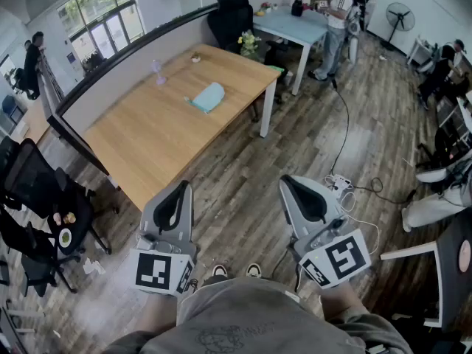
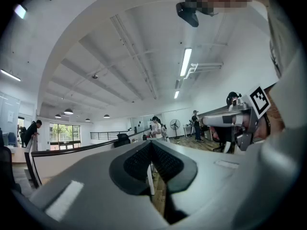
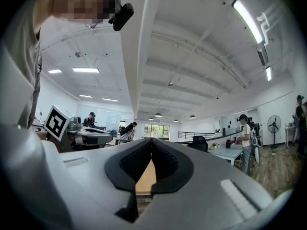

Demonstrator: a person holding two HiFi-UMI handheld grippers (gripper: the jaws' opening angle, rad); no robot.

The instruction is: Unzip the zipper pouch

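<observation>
Standing on a dark plank floor (image 1: 243, 161), well back from the near corner of a long wooden surface (image 1: 147, 139)

Holding the left hand-held gripper (image 1: 183, 188) (image 2: 151, 146) low in front of the body, marker cube nearest the torso, tips aimed away toward that surface; jaws pressed together, dark ribbed pads meeting, nothing between them

Holding the right hand-held gripper (image 1: 287, 181) (image 3: 151, 143) alongside at about the same height, well apart from the left one; jaws likewise closed and empty, with only a sliver of the wooden top showing below the pads in its own view

Looking ahead to the zipper pouch (image 1: 208, 96), light blue, lying flat toward the far half of the wooden surface, well apart from both tools and touched by neither; too far off to tell how its zip stands

Noting a small pale purple object (image 1: 158, 72) beyond the pouch and a tiny round item (image 1: 195, 57) near the far edge, both too small to name

Noting also a black office chair (image 1: 232, 17) behind the far end, a pale blue surface (image 1: 295, 26) farther back with a person (image 1: 338, 21) standing at it, a white power strip (image 1: 339, 185) with a black cable (image 1: 344, 124) on the floor to the right, and the toes of two shoes (image 1: 220, 271) just below the tools
</observation>
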